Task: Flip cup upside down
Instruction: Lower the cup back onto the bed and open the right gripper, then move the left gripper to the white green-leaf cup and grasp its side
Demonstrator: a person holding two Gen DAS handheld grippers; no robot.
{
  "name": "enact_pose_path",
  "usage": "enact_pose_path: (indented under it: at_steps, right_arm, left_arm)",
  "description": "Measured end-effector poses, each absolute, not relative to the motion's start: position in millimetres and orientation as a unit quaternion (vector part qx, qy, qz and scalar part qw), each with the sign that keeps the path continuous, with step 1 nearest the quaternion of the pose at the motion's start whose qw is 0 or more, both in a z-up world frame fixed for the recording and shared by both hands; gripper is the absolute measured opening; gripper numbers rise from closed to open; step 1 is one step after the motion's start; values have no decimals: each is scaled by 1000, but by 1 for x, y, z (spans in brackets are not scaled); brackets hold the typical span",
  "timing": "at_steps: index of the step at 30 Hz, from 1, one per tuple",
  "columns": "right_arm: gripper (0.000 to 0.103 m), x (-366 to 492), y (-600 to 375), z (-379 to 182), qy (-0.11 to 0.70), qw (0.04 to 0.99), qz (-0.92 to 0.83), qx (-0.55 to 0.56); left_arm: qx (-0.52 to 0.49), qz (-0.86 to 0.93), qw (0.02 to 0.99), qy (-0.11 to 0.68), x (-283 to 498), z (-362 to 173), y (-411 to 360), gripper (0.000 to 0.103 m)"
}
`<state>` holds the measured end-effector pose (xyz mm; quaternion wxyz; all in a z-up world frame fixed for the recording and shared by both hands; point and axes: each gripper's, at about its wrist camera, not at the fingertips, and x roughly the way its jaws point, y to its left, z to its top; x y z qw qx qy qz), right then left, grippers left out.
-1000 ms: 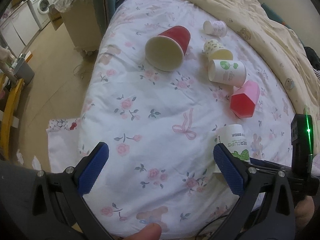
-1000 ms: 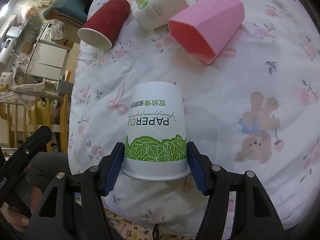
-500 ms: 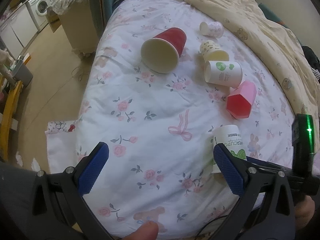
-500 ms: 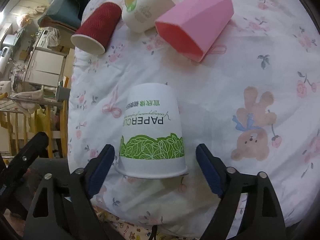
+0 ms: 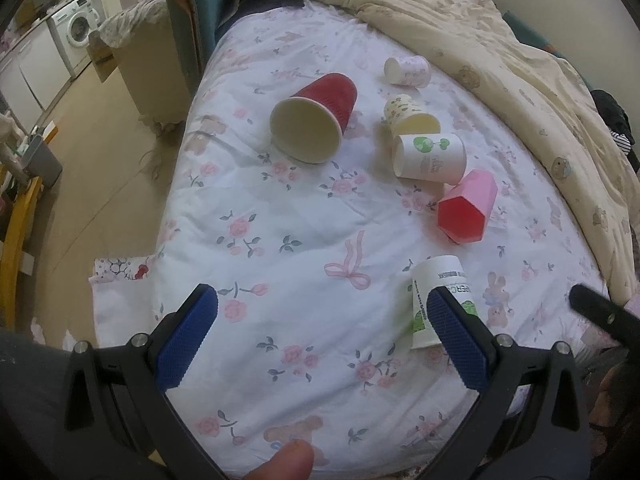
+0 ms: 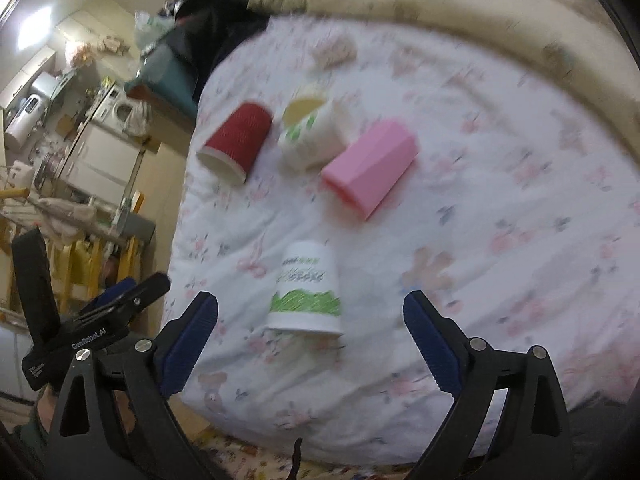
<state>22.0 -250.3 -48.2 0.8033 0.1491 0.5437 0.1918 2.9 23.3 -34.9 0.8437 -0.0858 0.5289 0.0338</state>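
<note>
Two tools hover over the bed [image 5: 304, 216], both spread wide and gripping nothing: the left tool [image 5: 320, 340], then the right tool [image 6: 310, 340]. Between the right tool's blue pads, touching neither, the white paper cup [image 6: 306, 292] stands mouth-down near the bed's front edge, beyond it a red cup [image 6: 236, 140] and pink cup [image 6: 370, 166] lying sideways.

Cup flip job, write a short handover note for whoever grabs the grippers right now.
Left gripper: open, holding nothing, hovering over the bed.
Right gripper: open, holding nothing, clear of the cup.
White cup with the green leaf band: stands upside down, rim on the bed, near its front edge.
Done: that cup is flipped and released.
Left: the red cup, the pink cup and three small printed paper cups lie on their sides farther back; flip them if the job covers them.
</note>
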Motion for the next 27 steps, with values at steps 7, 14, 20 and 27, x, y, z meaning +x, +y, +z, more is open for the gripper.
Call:
enact_pose_path:
  at_steps: [7,14,20,27]
  right_arm:
    - [97,15,-270,-40,487,851,144,131]
    - [97,10,-272,-36,448,881,109,100]
    - [97,9,-271,-36,449,880,119,99]
    - [97,7,-280,-28,434,888,100,118]
  left_arm:
    - [-76,27,847,525,3,-34,16,103]
    - [-76,29,852,517,3,-31,15,103]
    - [-74,35,852,518,3,-32,16,103]
    - [-60,-14,800,597,40,-48,-21,97]
